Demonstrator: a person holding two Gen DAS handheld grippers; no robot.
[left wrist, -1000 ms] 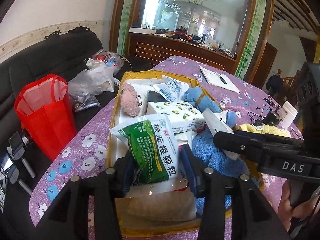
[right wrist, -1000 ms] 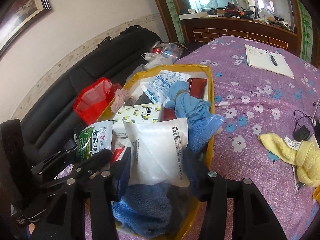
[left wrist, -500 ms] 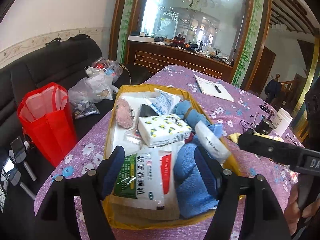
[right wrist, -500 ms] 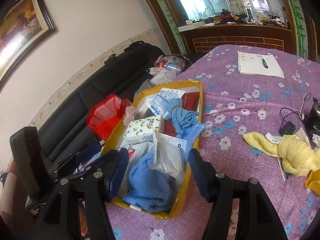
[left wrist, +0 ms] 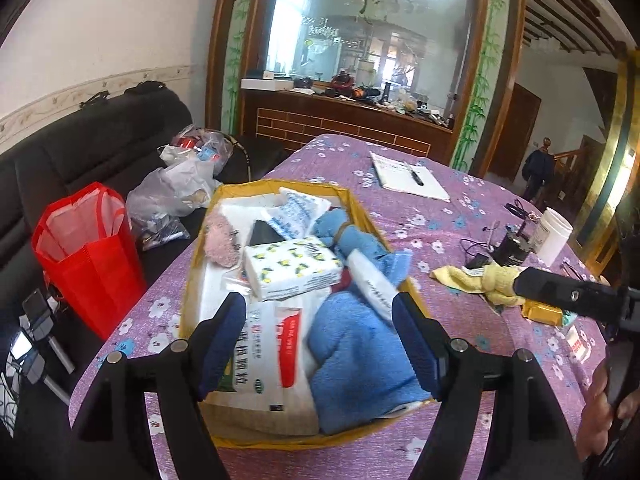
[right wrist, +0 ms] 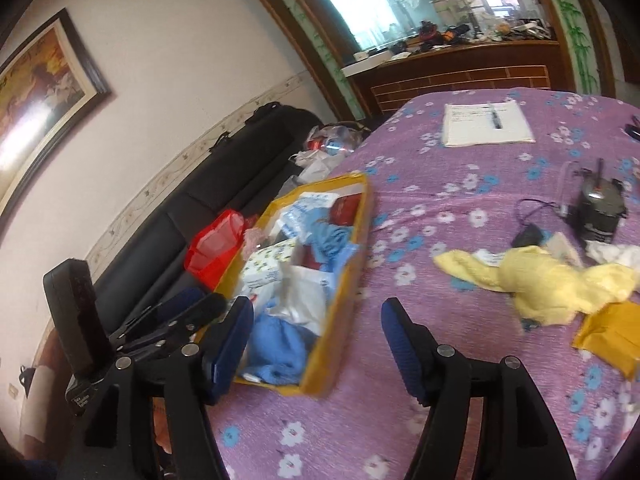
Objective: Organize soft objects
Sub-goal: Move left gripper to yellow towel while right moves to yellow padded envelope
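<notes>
**Two grippers spread, nothing held**

Both sets of jaws have just been opening. The left gripper (left wrist: pixel 320 340) hovers over the near end of the yellow box (left wrist: pixel 362 208), empty. The right gripper (right wrist: pixel 316 344) hangs above the tablecloth (right wrist: pixel 460 184), beside the box's right wall, empty. The box sits at the table's left edge, holding a blue towel (left wrist: pixel 360 356), tissue pack (left wrist: pixel 292 266), green sachet (left wrist: pixel 256 364) and pink puff (left wrist: pixel 220 236). A yellow cloth (right wrist: pixel 536 280) lies apart, right of the box.
</notes>
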